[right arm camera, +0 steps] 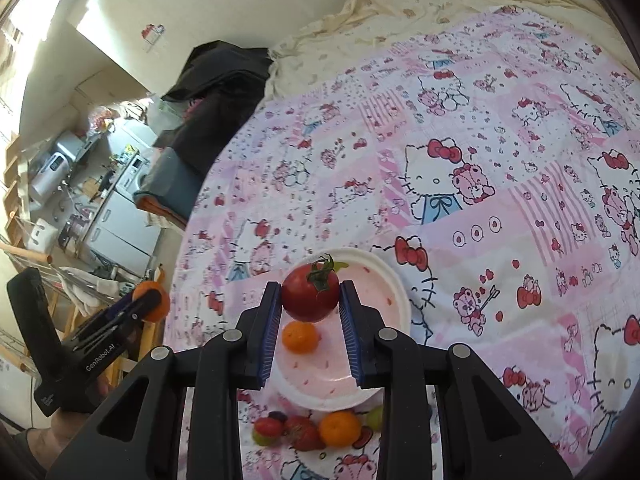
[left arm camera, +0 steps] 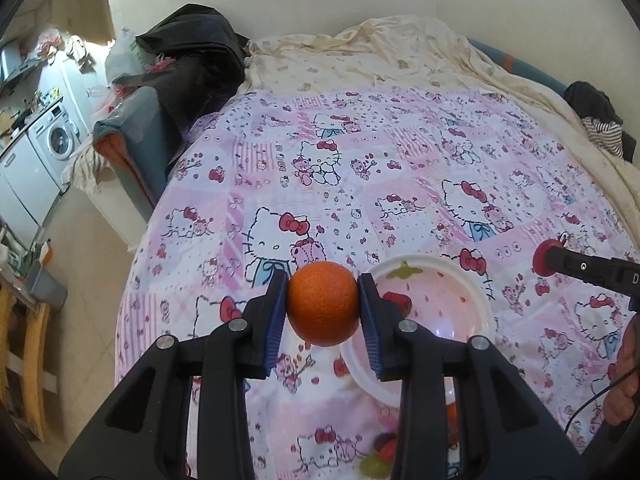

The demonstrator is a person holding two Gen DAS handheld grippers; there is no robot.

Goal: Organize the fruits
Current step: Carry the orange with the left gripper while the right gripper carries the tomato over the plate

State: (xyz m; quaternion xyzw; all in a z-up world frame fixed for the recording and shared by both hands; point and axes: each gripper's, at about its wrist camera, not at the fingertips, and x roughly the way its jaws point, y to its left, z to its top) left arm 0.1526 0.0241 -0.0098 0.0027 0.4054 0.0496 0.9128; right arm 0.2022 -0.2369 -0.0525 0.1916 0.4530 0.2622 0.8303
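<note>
Pink patchwork cloth (left arm camera: 360, 168) with cartoon cats covered the bed, and a cream sheet (left arm camera: 400, 52) lay rumpled beyond it. The left gripper (left arm camera: 323, 304) was clenched on an orange (left arm camera: 323, 303), its blue pads (left arm camera: 277, 320) pressed against both sides of the fruit and holding it up off the cloth, just left of the plate (left arm camera: 480, 300) as the left wrist view showed it. The right gripper (right arm camera: 310, 300) was grasping a red tomato (right arm camera: 310, 292) with a green stalk on top, held in the air above the plate. That plate, white at the rim and pink with red flecks inside, sat on the pink cloth near the bed's near edge. One small orange fruit (right arm camera: 300, 337) lay inside it, below the tomato in the picture. Just outside the plate's near rim a little heap of fruit rested on the cloth: a strawberry (right arm camera: 305, 434), another small orange one (right arm camera: 340, 428), a green grape (right arm camera: 374, 416), and a red piece (right arm camera: 267, 426) with something dark and something green beside it that I could not make out. A person's hand (left arm camera: 626, 372) showed at the right edge of the left wrist view. Off to the left of the bed stood a washing machine (left arm camera: 56, 140) among cupboards, and a black bag (left arm camera: 192, 56) was slumped against the wall by the bedhead.
</note>
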